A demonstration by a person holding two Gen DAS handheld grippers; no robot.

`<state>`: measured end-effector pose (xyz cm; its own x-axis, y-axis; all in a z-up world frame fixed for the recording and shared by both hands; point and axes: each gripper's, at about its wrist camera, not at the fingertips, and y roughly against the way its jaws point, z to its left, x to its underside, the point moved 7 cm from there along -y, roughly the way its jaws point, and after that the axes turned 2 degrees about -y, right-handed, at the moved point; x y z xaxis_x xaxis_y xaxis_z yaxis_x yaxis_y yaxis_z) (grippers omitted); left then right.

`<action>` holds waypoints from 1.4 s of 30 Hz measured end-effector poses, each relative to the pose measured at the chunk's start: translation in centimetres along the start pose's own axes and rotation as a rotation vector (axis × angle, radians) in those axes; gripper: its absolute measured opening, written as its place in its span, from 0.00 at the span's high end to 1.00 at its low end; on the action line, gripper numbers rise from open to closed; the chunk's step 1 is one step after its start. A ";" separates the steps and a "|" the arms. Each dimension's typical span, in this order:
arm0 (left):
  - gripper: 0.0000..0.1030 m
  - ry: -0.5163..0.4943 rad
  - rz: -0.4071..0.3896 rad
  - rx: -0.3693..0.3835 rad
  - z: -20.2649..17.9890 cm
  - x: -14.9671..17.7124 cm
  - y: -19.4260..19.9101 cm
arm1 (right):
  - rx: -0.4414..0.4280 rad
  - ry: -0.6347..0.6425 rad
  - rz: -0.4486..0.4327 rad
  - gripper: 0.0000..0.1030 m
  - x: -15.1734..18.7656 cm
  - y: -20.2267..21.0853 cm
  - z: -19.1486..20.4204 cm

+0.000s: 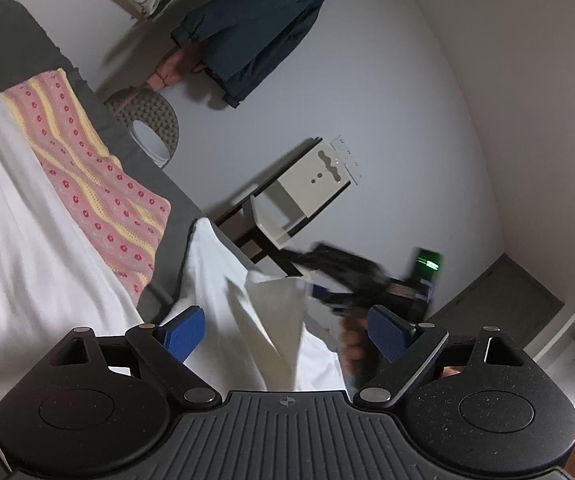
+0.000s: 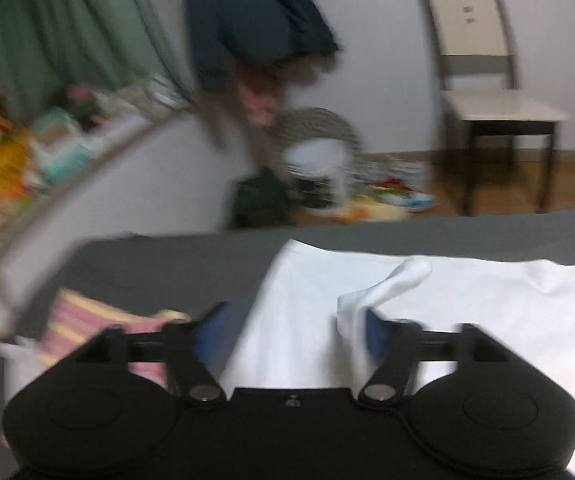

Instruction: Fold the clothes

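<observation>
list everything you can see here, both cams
white cotton garment: one, white, spread on the bed, one raised fold beside the right claw's finger
pink and yellow floral striped cloth: one, on the bed left of the white garment
dark grey bed cover: one, under both cloths
cream-backed dark-legged chair: one, against the wall
dark navy hanging jacket: one, on the wall
green curtain: one, far left
woven grey stool with white seat: one, on the floor
blurred floor clutter: several, mixed colours
left claw: open, blue pads, over the white garment
right claw: open, blue pads
hand: one, on the right claw's handle
</observation>
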<state>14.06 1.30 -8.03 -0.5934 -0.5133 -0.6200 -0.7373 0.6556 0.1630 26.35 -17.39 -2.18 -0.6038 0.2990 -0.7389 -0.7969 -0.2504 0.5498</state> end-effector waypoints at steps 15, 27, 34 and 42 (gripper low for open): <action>0.15 -0.013 0.024 -0.015 0.3 0.8 -0.3 | 0.044 -0.312 -0.051 0.47 0.3 -2.1 -2.9; 0.15 0.037 0.021 -0.012 1.5 0.3 -0.5 | 0.211 -0.432 0.030 0.47 2.2 -3.7 -6.2; 0.15 0.055 0.016 -0.007 1.7 0.1 -0.2 | 0.177 -0.563 -0.208 0.96 0.6 -3.2 -5.5; 0.14 0.051 0.022 -0.004 2.1 0.2 -0.4 | 0.236 -0.420 -0.069 0.32 1.9 -9.4 -2.0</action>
<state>14.89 2.07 -9.81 -0.6247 -0.5265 -0.5767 -0.7254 0.6647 0.1788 32.77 -16.36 -9.52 -0.4672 0.6652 -0.5825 -0.7887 -0.0157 0.6146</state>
